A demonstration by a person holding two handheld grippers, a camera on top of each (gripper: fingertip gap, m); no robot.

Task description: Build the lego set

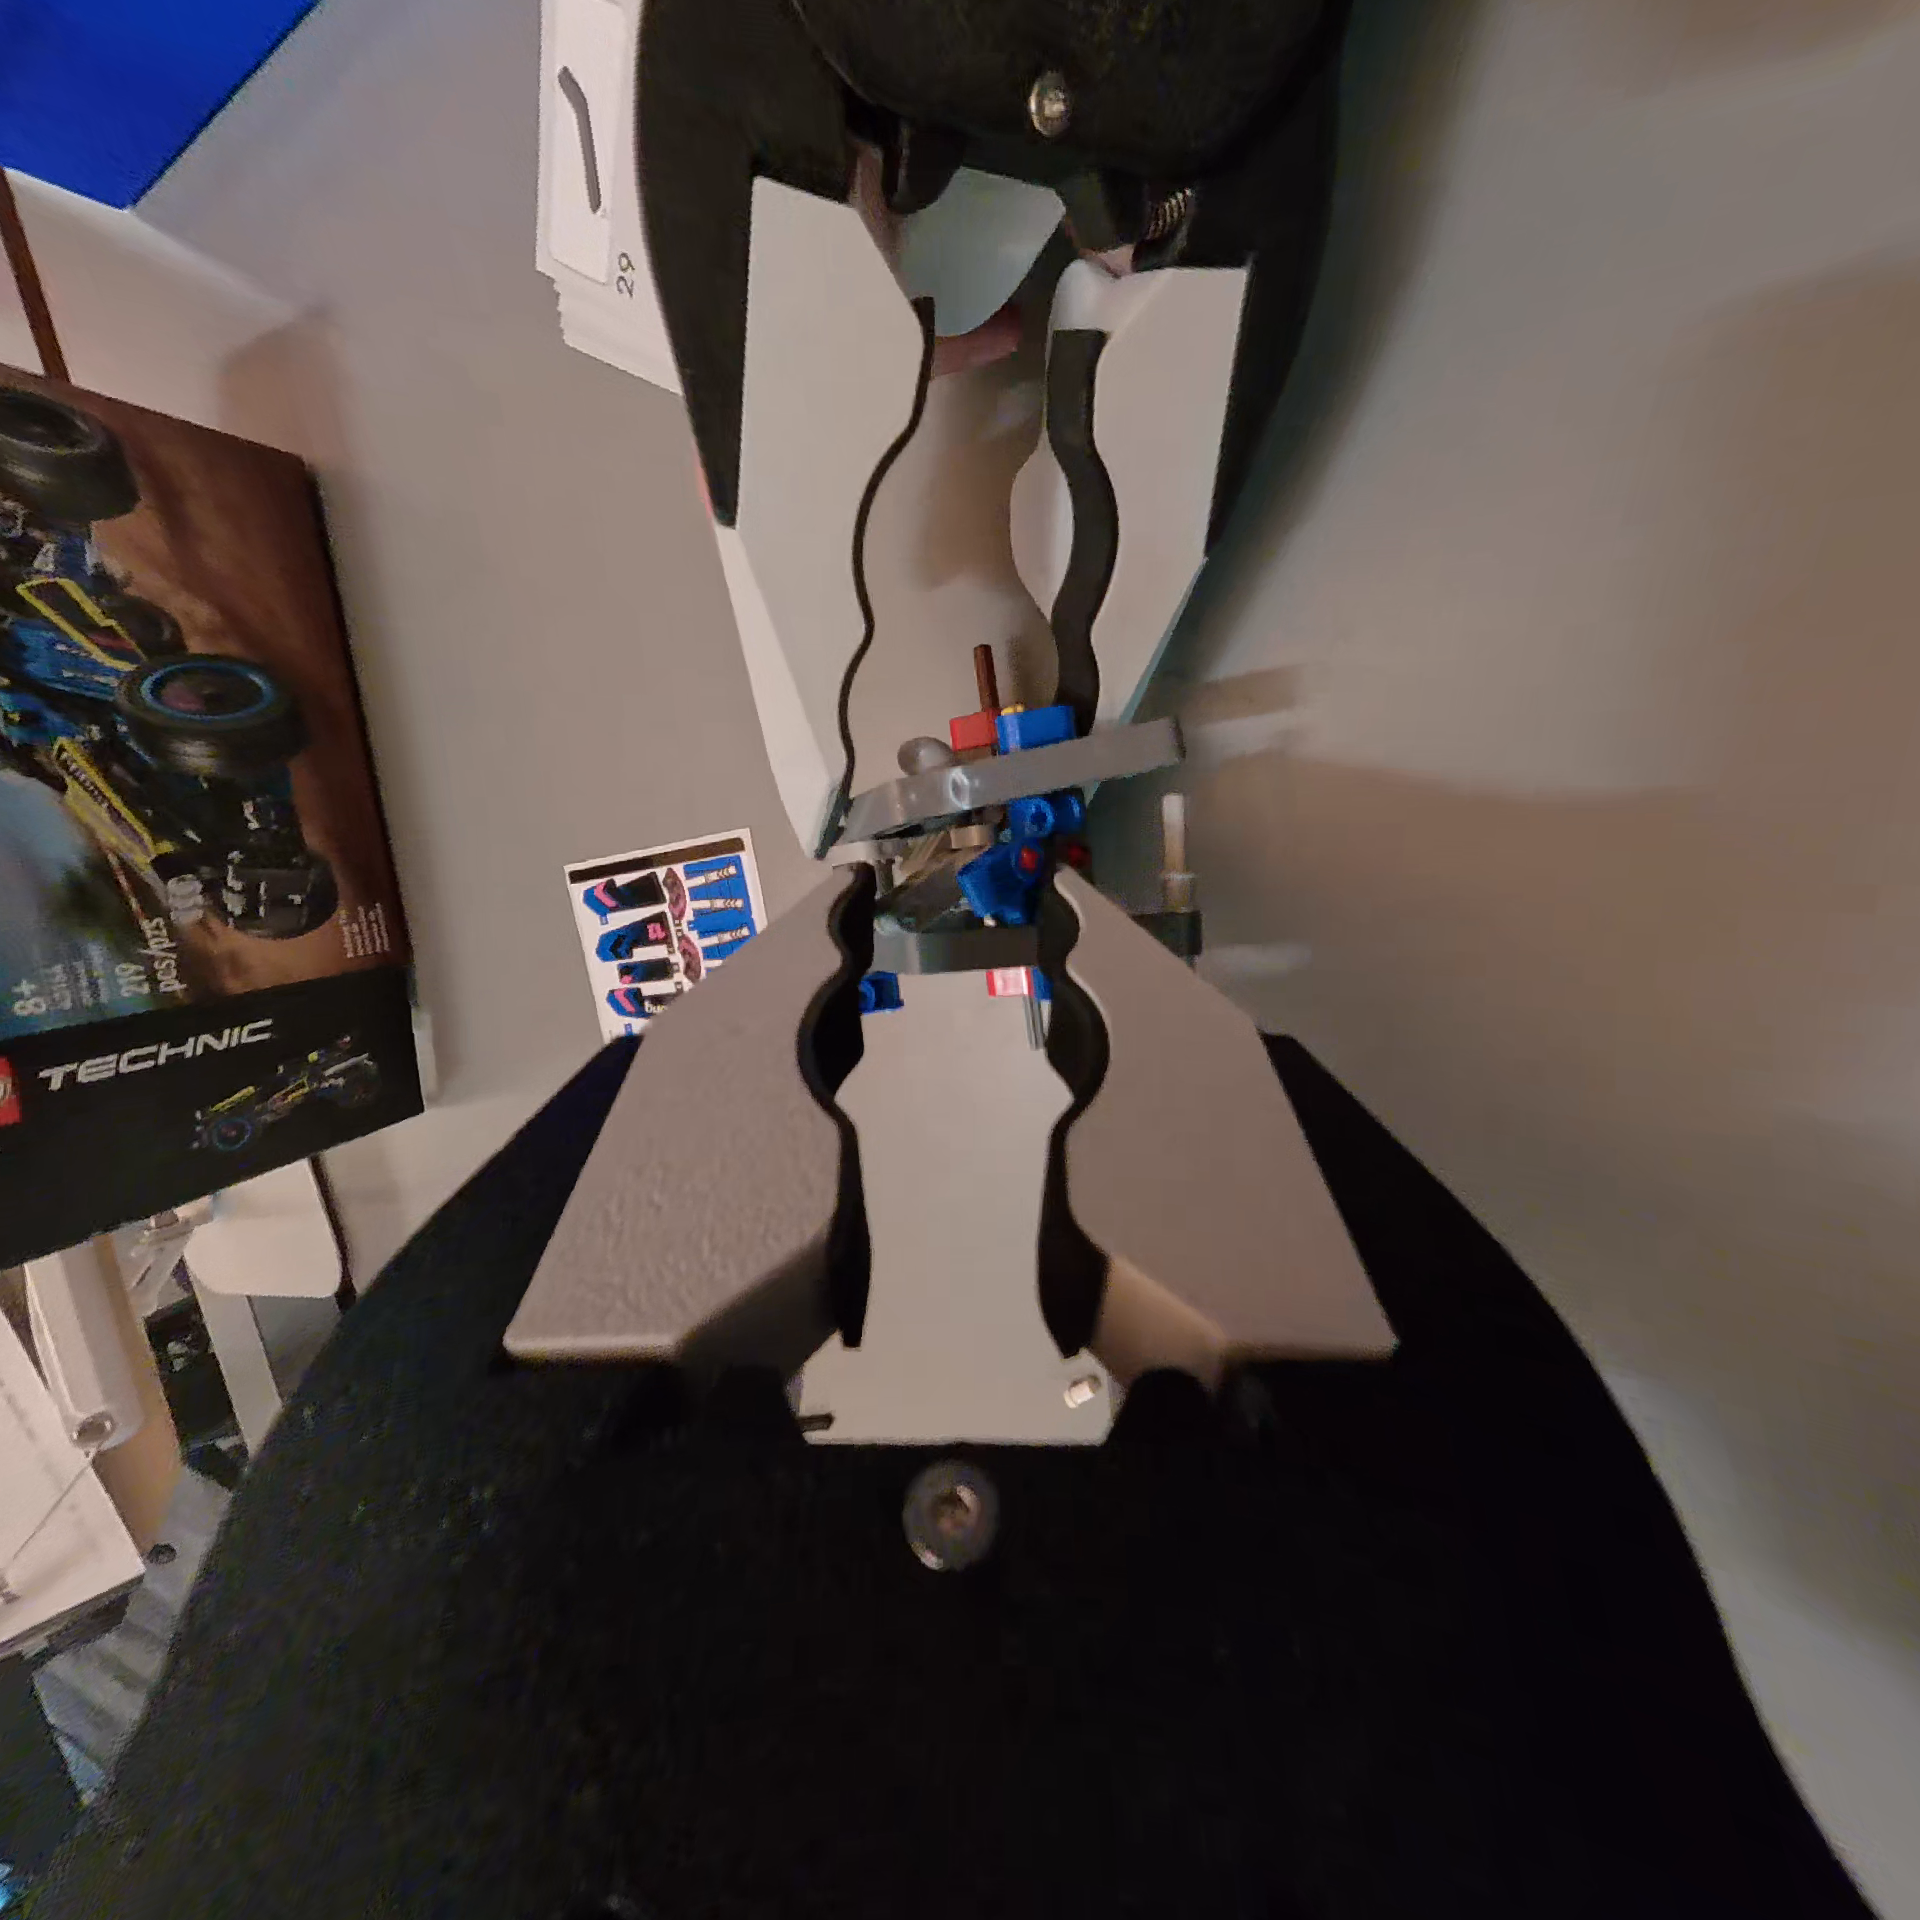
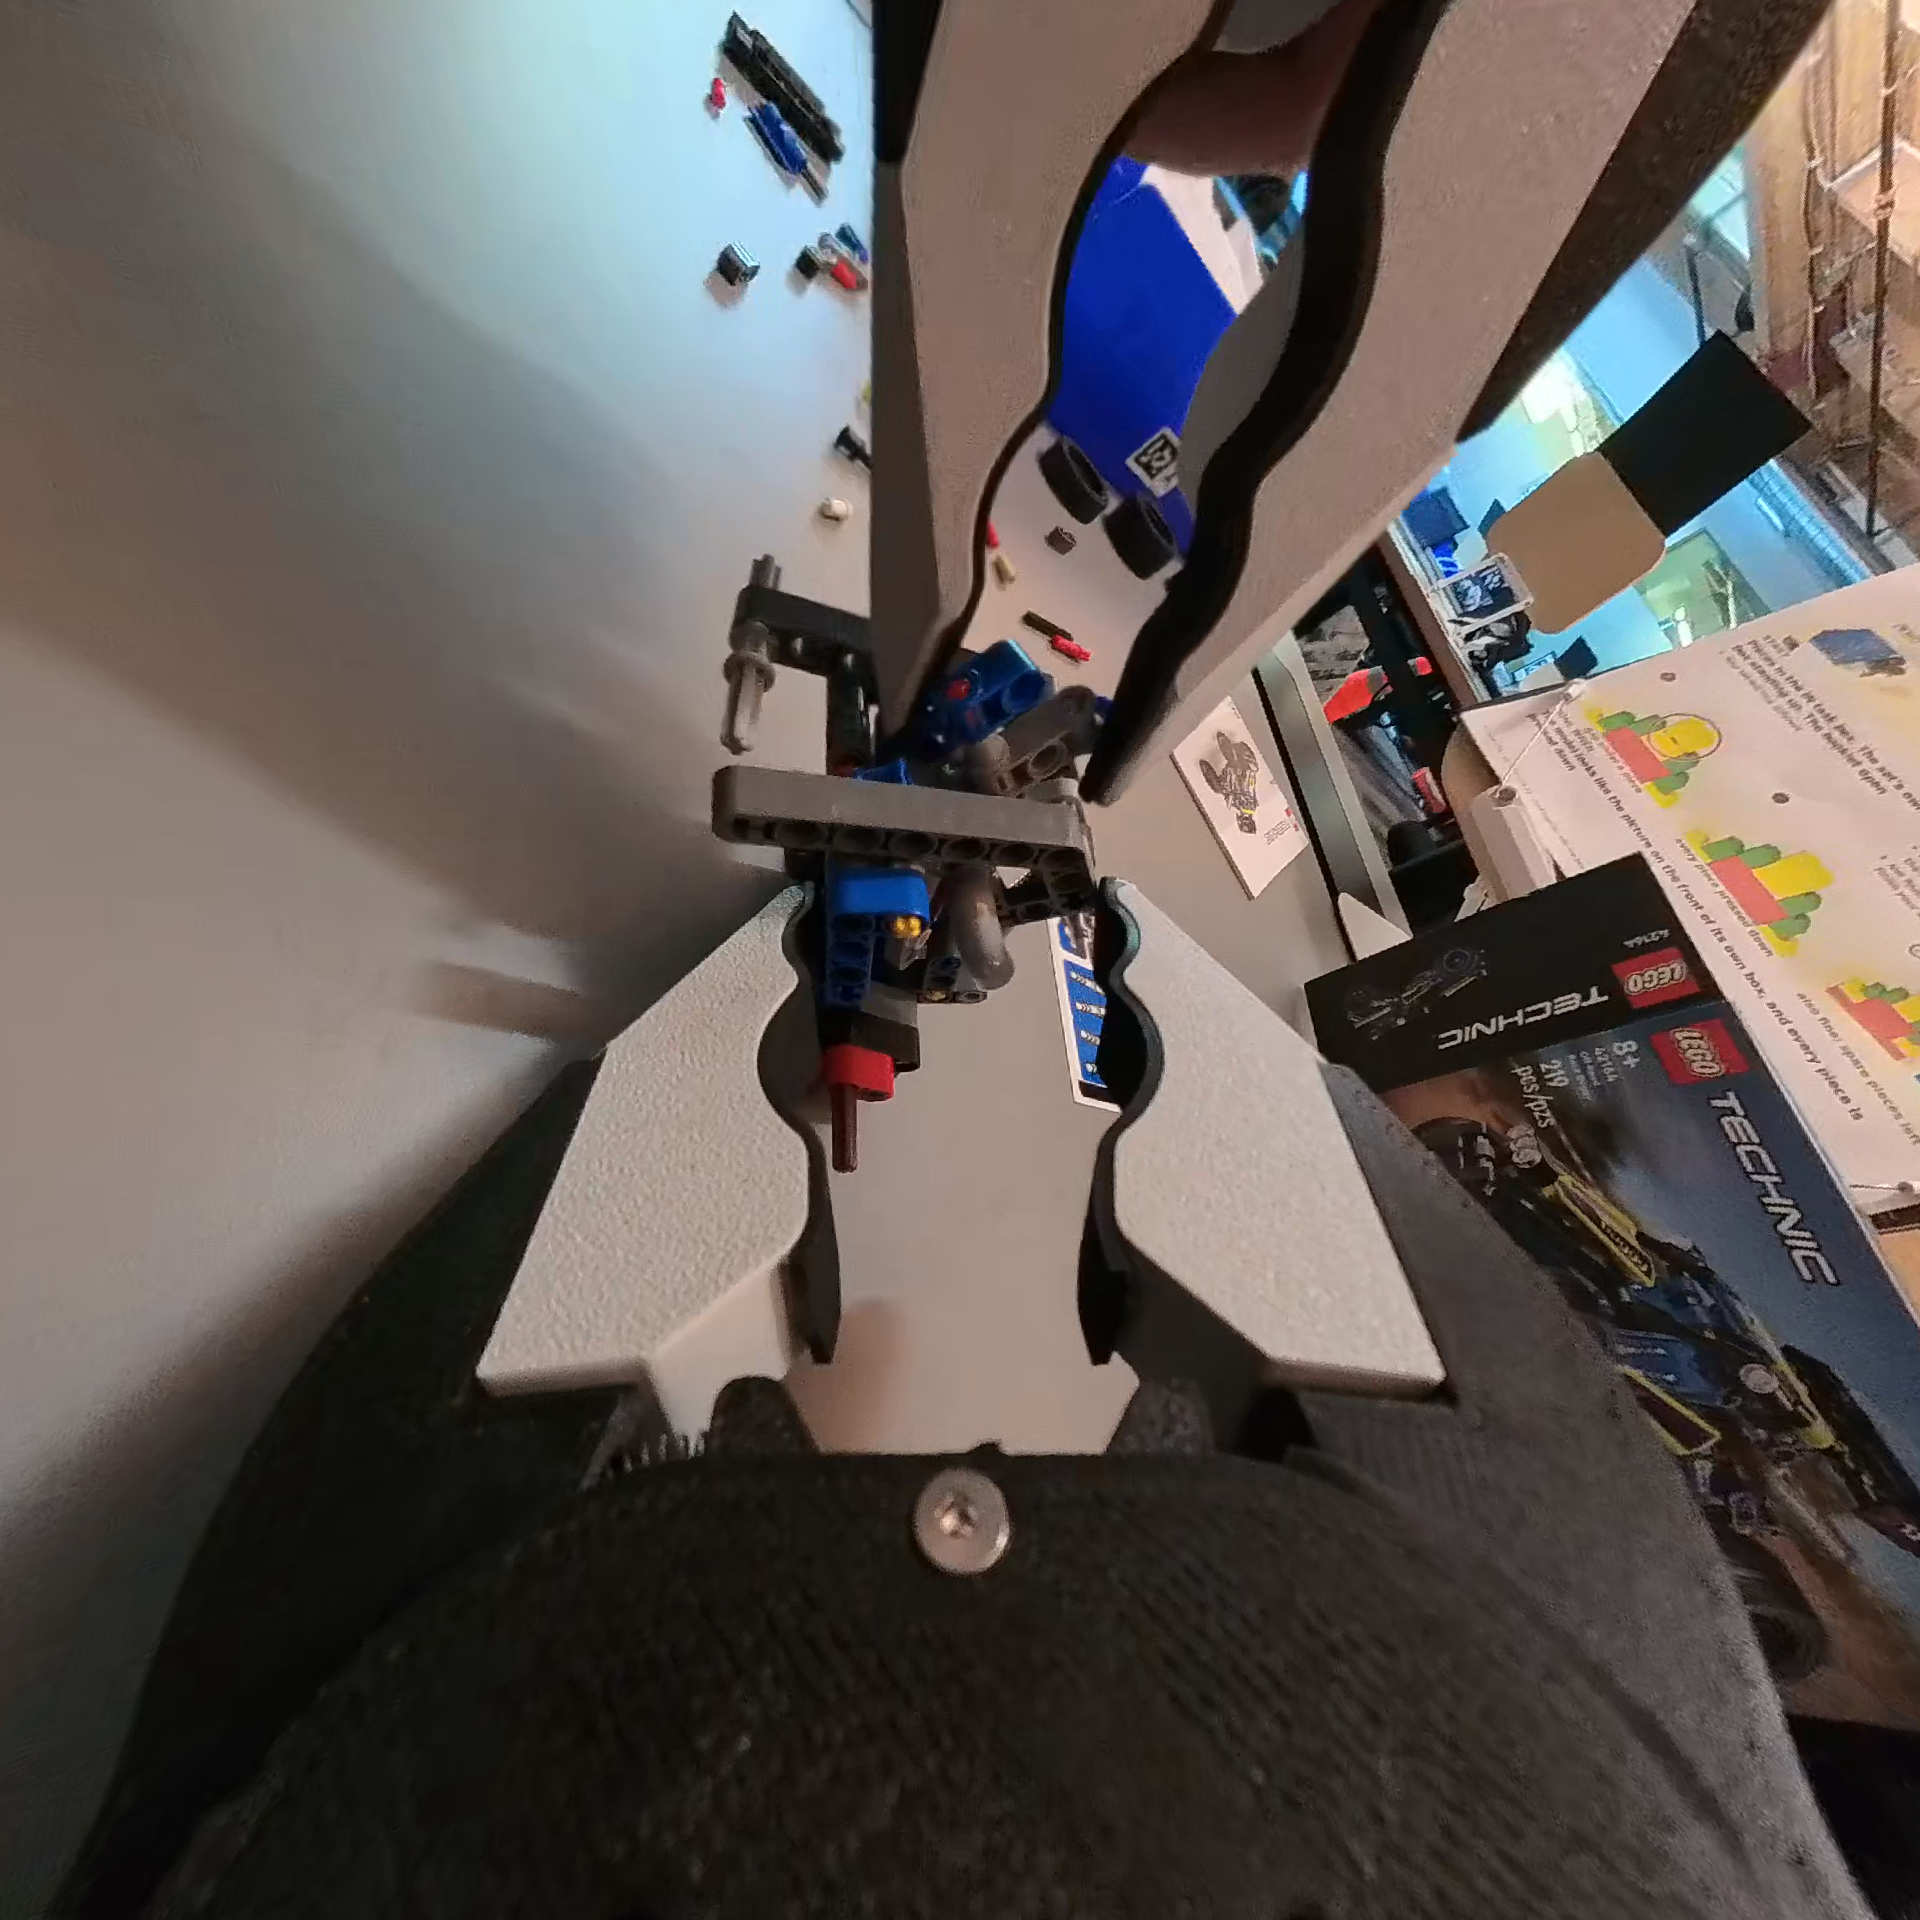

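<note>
A partly built lego assembly (image 1: 1003, 878) of blue, grey, black and red pieces hangs between my two grippers, which face each other tip to tip. My left gripper (image 1: 956, 904) is shut on its dark lower frame. My right gripper (image 2: 956, 899) is shut on its other end, just under a long grey beam (image 2: 904, 821) that lies across its fingertips. A red piece with a brown axle (image 2: 847, 1112) sticks out between the right fingers. The right gripper also shows from above in the left wrist view (image 1: 966, 769). The left gripper shows from above in the right wrist view (image 2: 987, 748).
The lego box (image 1: 187, 831) lies to the left, with a sticker sheet (image 1: 665, 925) beside it and a booklet (image 1: 592, 208) beyond. Loose parts (image 2: 790, 94) and two black tyres (image 2: 1112, 509) lie on the pale table (image 2: 312, 416). A printed sheet (image 2: 1714, 831) is behind the box (image 2: 1662, 1143). My two grippers' fingertips are within a few centimetres of each other.
</note>
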